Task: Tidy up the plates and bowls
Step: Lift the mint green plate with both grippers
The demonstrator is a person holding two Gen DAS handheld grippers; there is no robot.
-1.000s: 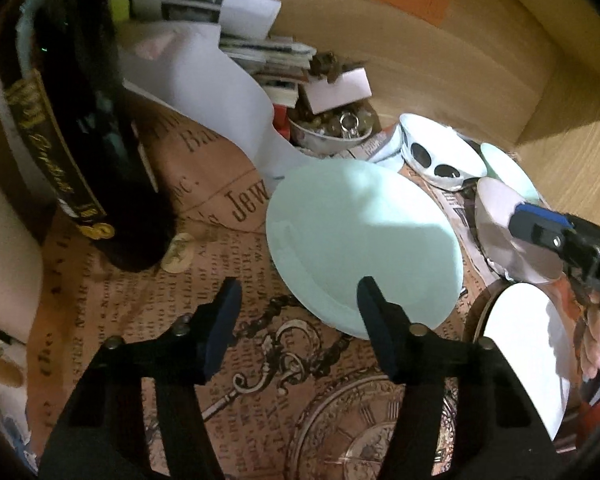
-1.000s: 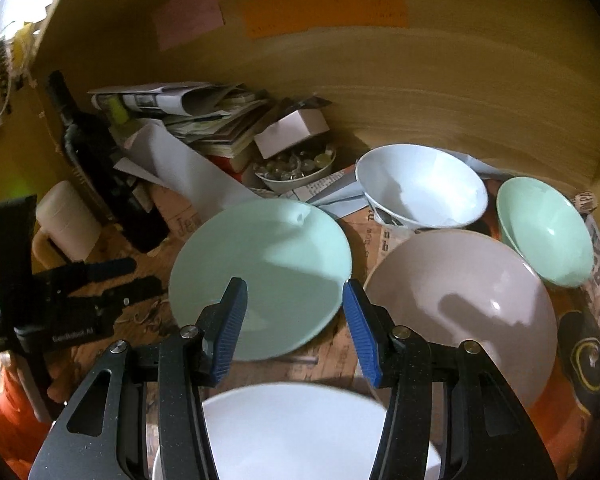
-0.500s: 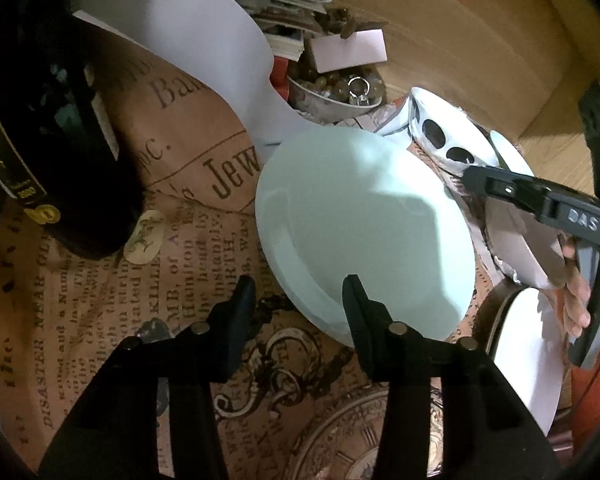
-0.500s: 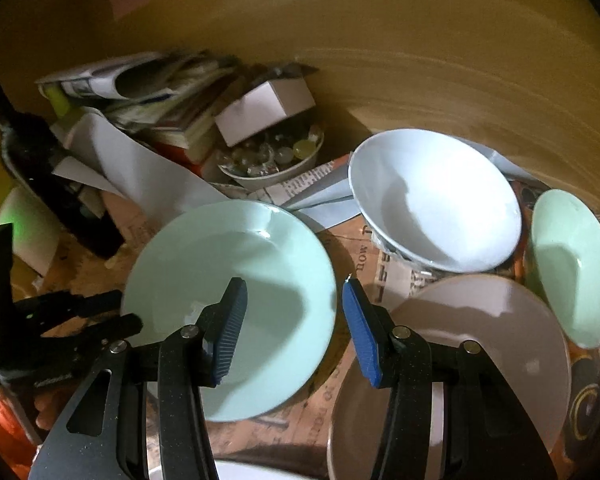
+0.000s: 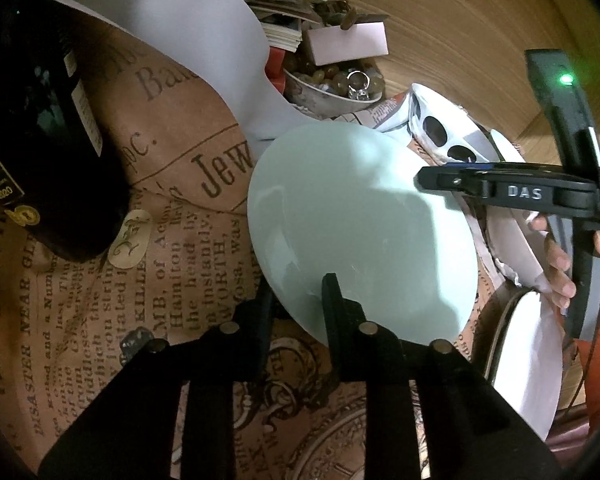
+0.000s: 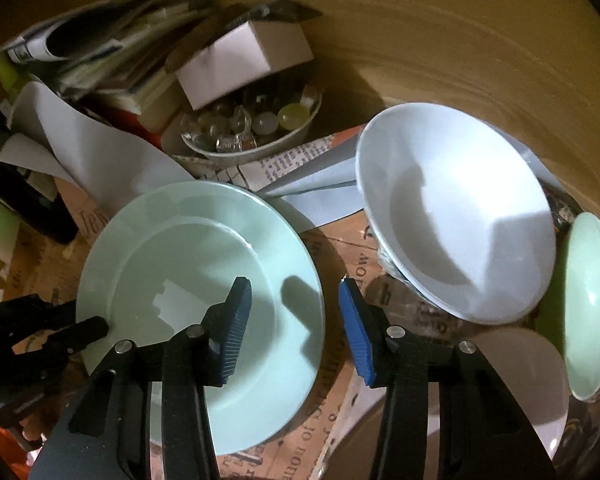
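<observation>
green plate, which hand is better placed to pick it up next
Left. The left tongs already straddle the green plate's near rim, one finger over it and one under. The right tongs hang open above its far edge, gripping nothing.

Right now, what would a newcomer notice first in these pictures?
The round pale green plate in the middle, its near rim between the left gripper fingers. Right of it stands a tilted white bowl. The right gripper hangs open above the plate's right rim.
</observation>
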